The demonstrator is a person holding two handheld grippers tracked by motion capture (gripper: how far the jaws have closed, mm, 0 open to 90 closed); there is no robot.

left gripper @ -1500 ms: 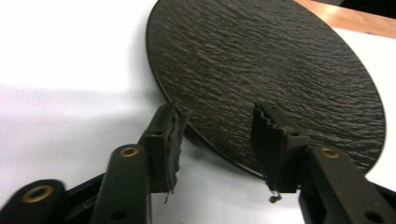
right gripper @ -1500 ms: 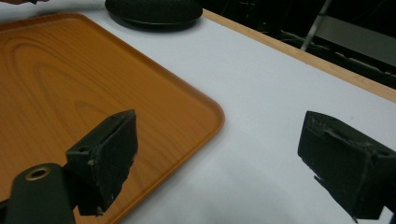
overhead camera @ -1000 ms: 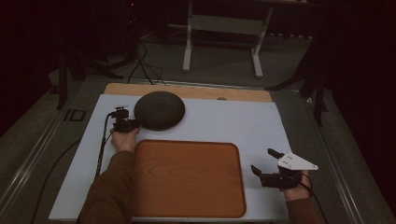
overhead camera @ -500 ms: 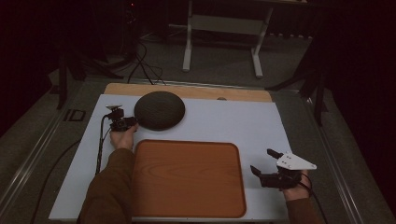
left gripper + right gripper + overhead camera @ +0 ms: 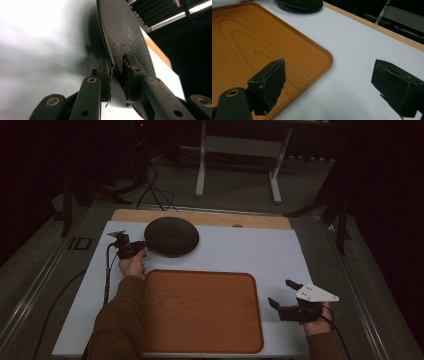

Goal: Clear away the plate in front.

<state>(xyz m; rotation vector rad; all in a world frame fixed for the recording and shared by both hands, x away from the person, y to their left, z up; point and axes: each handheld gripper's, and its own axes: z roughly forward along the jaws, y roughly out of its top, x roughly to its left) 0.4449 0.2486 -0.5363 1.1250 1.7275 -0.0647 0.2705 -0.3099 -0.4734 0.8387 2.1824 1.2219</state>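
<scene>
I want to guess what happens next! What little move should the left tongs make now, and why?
Probably close. The left tongs already sit on either side of the dark plate's rim, with a small gap showing, so squeezing would grip it. The right tongs wait open beside the wooden tray.

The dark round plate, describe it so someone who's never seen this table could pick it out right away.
Start at the white table and find the orange wooden tray near its front edge. Just beyond the tray's far left corner lies the dark round plate, with the left hand-held gripper at its left rim. It is the one round, near-black, rough-textured thing there.
</scene>
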